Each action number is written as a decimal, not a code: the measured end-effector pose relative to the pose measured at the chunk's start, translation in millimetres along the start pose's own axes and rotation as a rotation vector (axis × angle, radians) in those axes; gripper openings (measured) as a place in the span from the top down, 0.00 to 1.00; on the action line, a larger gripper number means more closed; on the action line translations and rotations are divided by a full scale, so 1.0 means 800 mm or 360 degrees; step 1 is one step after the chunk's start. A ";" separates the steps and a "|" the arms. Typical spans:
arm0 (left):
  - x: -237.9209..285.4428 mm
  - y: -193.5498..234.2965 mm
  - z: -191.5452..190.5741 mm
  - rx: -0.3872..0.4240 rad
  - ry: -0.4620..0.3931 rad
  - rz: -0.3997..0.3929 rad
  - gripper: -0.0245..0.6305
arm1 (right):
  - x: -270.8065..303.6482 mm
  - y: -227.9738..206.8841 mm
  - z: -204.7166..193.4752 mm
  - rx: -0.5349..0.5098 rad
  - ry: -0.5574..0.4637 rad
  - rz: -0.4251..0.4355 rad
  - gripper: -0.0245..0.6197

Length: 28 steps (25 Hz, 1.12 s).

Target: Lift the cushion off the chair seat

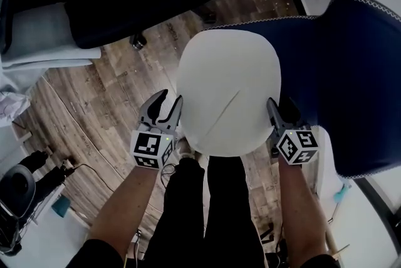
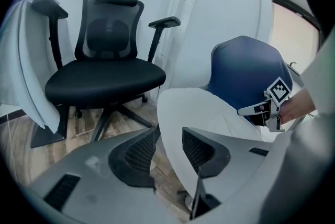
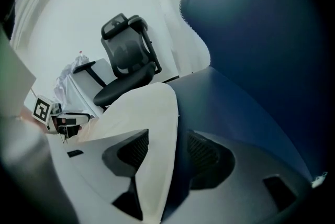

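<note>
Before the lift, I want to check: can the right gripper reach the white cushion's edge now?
Probably yes: the right gripper has open jaws straddling the white cushion at its edge; nothing blocks it.

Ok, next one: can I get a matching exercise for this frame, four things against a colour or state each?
Things:
1. cushion
2. armchair
3. office chair
4. left hand-held gripper

Colour or state:
A. black, with armrests and a headrest
B. jaws apart, astride the cushion's edge
C. white and rounded
D. dark blue, with a pale stitched edge

Pairs: 1-C, 2-D, 3-A, 4-B
</note>
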<state>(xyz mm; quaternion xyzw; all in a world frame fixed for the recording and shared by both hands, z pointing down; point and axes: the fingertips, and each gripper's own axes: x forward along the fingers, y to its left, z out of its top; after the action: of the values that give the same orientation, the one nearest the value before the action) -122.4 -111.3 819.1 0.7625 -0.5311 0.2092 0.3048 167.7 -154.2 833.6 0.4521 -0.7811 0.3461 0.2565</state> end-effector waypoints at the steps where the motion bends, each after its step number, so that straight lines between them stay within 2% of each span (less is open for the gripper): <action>1: 0.004 0.001 -0.004 -0.0020 0.0016 -0.0003 0.75 | 0.002 -0.001 -0.002 0.0002 0.0008 -0.0001 0.62; 8: 0.026 -0.011 -0.031 -0.0136 0.0117 -0.0103 0.74 | 0.009 -0.007 -0.007 -0.0052 0.0022 -0.0051 0.62; 12: 0.031 -0.010 -0.037 -0.0204 0.0138 -0.0109 0.74 | 0.009 -0.007 -0.007 -0.0020 0.0042 -0.0014 0.64; 13: 0.031 -0.009 -0.039 -0.0217 0.0145 -0.0107 0.74 | 0.009 -0.005 -0.007 -0.0019 0.0048 -0.0002 0.67; 14: 0.032 -0.009 -0.040 -0.0231 0.0153 -0.0104 0.74 | 0.009 -0.002 -0.007 -0.0018 0.0050 0.0003 0.75; 15: 0.031 -0.008 -0.040 -0.0248 0.0160 -0.0101 0.74 | 0.008 -0.001 -0.006 -0.0019 0.0050 -0.0001 0.76; 18: 0.029 -0.003 -0.035 -0.0301 0.0163 -0.0078 0.79 | 0.005 -0.004 -0.002 -0.0018 0.0037 -0.0046 0.88; 20: 0.023 0.000 -0.030 -0.0295 0.0158 -0.0070 0.87 | 0.001 -0.006 0.001 -0.0021 0.0022 -0.0069 0.93; 21: 0.020 -0.001 -0.029 -0.0274 0.0160 -0.0085 0.96 | 0.000 -0.006 0.002 -0.0020 0.0016 -0.0071 0.93; 24: 0.016 -0.012 -0.028 -0.0194 0.0188 -0.0136 0.96 | -0.005 -0.003 0.003 -0.0007 0.0007 -0.0065 0.93; 28: 0.013 0.009 -0.024 -0.0172 0.0158 0.0034 0.96 | -0.006 -0.004 0.003 0.0011 0.0006 -0.0067 0.93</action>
<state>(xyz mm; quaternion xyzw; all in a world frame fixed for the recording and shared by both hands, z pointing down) -125.1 -106.9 841.3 0.7278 -0.5339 0.2210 0.3693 172.6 -155.0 829.8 0.4687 -0.7698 0.3441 0.2636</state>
